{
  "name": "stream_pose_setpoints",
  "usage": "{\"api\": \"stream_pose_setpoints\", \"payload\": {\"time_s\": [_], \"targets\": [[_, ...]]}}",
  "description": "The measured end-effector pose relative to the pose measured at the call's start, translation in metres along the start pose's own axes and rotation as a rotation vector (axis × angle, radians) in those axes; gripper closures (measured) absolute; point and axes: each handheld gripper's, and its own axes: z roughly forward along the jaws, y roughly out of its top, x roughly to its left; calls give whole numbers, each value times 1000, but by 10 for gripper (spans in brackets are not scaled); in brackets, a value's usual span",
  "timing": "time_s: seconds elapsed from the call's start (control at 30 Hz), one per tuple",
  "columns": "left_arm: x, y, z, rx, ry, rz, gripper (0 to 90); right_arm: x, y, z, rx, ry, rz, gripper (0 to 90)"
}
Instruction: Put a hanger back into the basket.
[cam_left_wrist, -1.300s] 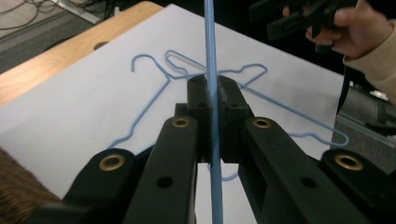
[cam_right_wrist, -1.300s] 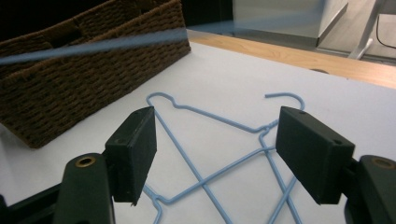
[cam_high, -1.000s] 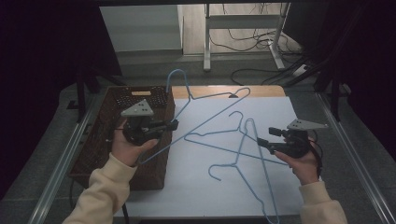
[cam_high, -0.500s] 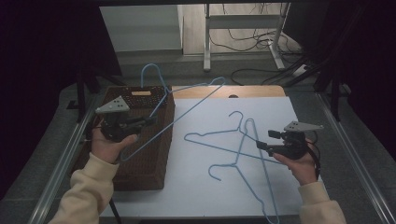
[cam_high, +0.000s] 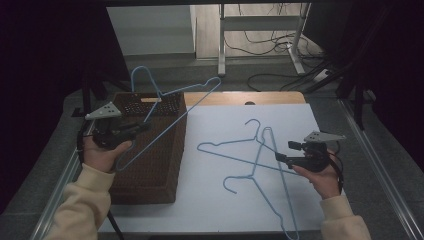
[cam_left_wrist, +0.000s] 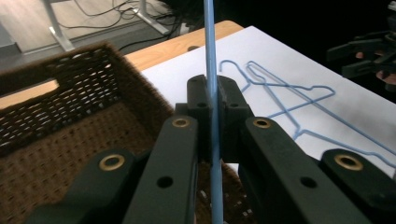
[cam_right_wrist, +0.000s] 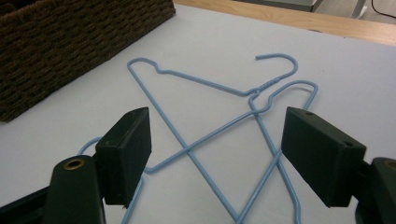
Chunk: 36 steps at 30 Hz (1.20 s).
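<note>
1. My left tool (cam_high: 142, 126) is pinched tight on the wire of one blue hanger (cam_high: 172, 107). In the left gripper view the wire runs straight up between the two pads (cam_left_wrist: 201, 105).
2. That held hanger hangs in the air over the wicker basket (cam_high: 150, 165), tilted, with its hook above the basket's far rim. I judge it is partway to being put in; it is not yet resting inside.
3. I see nothing lying in the part of the basket that shows in the left gripper view, so I take this to be the first hanger going in.
4. My right tool (cam_high: 281, 156) is spread wide and holds nothing. It hovers just above the two hangers on the worktop (cam_high: 220, 200).
5. Those two lie crossed over each other on the white sheet, the first (cam_right_wrist: 187, 77) with its hook towards the far edge, the second (cam_right_wrist: 275, 95) laid across it. Both have yet to be picked up.
6. Count: three blue hangers, one basket, two tools.
</note>
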Motion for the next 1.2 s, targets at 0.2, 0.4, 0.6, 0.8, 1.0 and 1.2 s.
{"api": "stream_pose_setpoints", "payload": {"time_s": [0.2, 0.4, 0.6, 0.8, 1.0, 1.2], "targets": [[17, -9, -7, 4, 33, -24, 858, 0, -1, 1, 9, 1, -3, 242], [32, -19, -14, 10, 60, -50, 858, -1, -2, 2, 17, 1, -1, 241], [45, -31, -18, 23, 87, -70, 858, -1, -2, 3, 21, -2, 5, 241], [55, -41, -21, 37, 103, -83, 858, -1, -3, 4, 28, -1, 3, 240], [64, -50, -23, 60, 121, -95, 858, -2, -4, 5, 33, -1, 4, 240], [71, -60, -23, 75, 129, -115, 858, -2, -4, 5, 37, 0, 4, 239]]}}
